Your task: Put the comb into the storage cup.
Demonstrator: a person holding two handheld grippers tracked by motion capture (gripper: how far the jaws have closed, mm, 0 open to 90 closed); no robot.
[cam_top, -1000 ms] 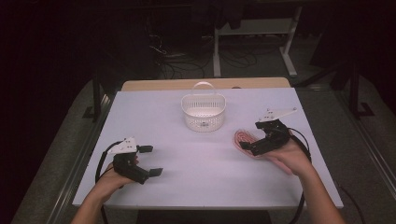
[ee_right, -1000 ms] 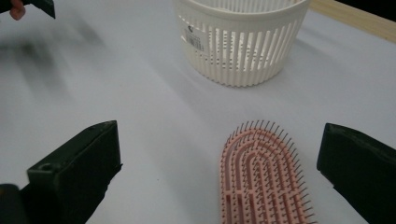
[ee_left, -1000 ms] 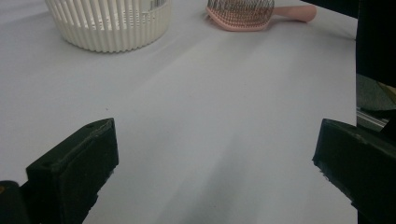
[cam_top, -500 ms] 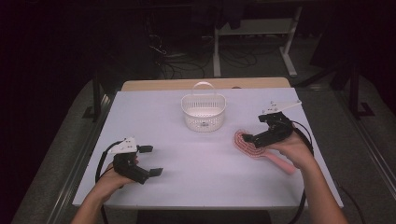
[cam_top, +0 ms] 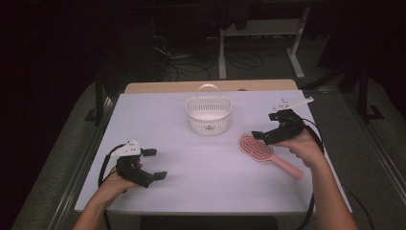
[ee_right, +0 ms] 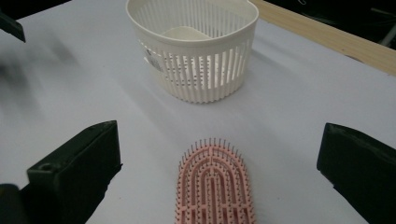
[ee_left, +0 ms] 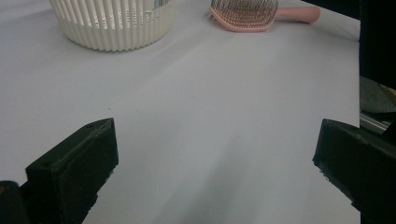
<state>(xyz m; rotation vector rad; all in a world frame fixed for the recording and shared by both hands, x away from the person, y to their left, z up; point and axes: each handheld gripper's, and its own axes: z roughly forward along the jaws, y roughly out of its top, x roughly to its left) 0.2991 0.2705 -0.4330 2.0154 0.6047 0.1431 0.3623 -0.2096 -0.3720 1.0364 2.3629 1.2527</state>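
Pink hairbrush [ee_right: 215, 186], bristles up, flat on table [cam_top: 167, 120].

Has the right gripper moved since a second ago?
Yes. The right gripper has lifted away from the hairbrush and gone toward the table's far right edge, judged against the basket; jaws open.

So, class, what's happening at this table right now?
A person holds a two-jaw gripper in each hand over a white table. The right gripper hangs open just above the head of a pink hairbrush lying bristles-up, not gripping it. A white slatted basket stands upright beyond the brush. The left gripper rests open near the table's front left, away from both.
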